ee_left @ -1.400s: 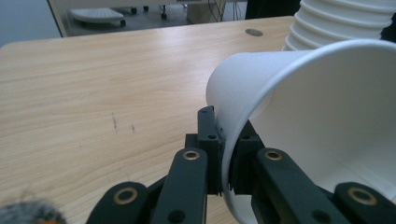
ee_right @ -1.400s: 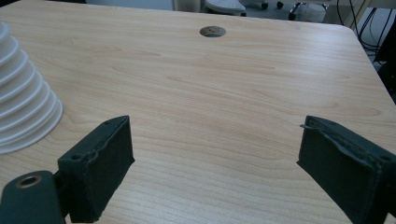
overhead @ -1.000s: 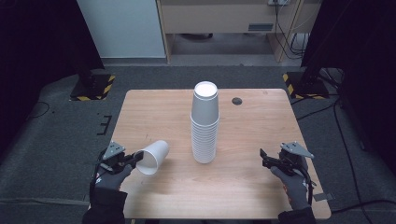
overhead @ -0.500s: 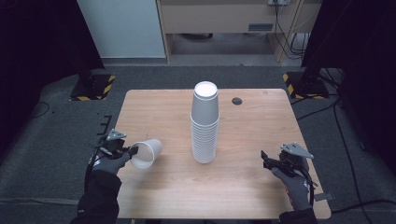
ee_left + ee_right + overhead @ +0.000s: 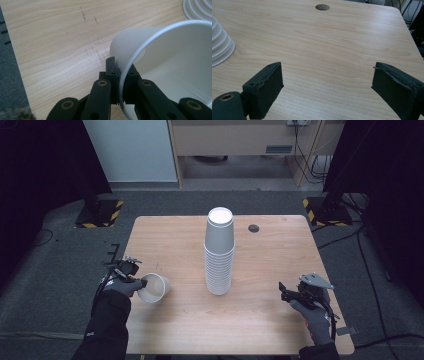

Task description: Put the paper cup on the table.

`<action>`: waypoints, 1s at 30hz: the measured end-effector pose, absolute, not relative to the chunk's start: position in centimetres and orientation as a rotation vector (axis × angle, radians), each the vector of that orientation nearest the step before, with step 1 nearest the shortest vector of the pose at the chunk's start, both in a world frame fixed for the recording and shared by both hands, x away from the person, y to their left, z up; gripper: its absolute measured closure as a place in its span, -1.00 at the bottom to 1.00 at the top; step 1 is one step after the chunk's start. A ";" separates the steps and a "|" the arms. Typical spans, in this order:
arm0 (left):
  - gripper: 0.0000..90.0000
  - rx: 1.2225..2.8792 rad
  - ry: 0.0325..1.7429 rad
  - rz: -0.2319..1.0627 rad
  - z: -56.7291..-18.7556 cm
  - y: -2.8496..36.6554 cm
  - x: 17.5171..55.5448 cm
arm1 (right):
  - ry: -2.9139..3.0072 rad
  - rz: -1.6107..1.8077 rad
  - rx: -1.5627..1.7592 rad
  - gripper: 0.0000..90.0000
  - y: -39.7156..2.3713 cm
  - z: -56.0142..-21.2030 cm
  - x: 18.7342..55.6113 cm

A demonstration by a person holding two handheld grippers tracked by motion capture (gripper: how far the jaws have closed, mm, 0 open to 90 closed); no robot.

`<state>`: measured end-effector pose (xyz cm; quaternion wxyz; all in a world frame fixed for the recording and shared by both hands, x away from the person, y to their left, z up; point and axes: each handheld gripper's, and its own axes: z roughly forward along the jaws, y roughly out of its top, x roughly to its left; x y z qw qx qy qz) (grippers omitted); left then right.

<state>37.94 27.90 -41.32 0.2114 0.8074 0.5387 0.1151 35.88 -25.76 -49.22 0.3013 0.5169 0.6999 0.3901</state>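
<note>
A single white cup lies tilted near the tabletop's left edge, its rim pinched between the left gripper's closed jaws, probably to carry it clear of the tall cup stack at centre, while the right gripper waits with jaws open near the right edge.

Both hands in dark grey gloves; left forearm, lower left of frame, in a black sleeve. Left gripper: black linkage arms, brass-coloured pivot pins. Right gripper, lower right: grey three-cornered plate on top, black cable trailing, thick black fingers with worn edges.
</note>
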 end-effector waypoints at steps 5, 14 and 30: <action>0.90 2.278 1.545 0.279 -41.1 28.0 38.5 | 1.857 1.036 1.375 -0.78 -25.8 -49.2 35.8; 0.90 2.337 1.610 0.192 -40.4 28.5 39.3 | 1.864 1.035 1.370 -0.78 -25.7 -49.2 35.8; 0.89 2.393 1.745 0.034 -40.9 28.9 40.0 | 1.868 1.039 1.371 -0.79 -25.7 -49.2 35.8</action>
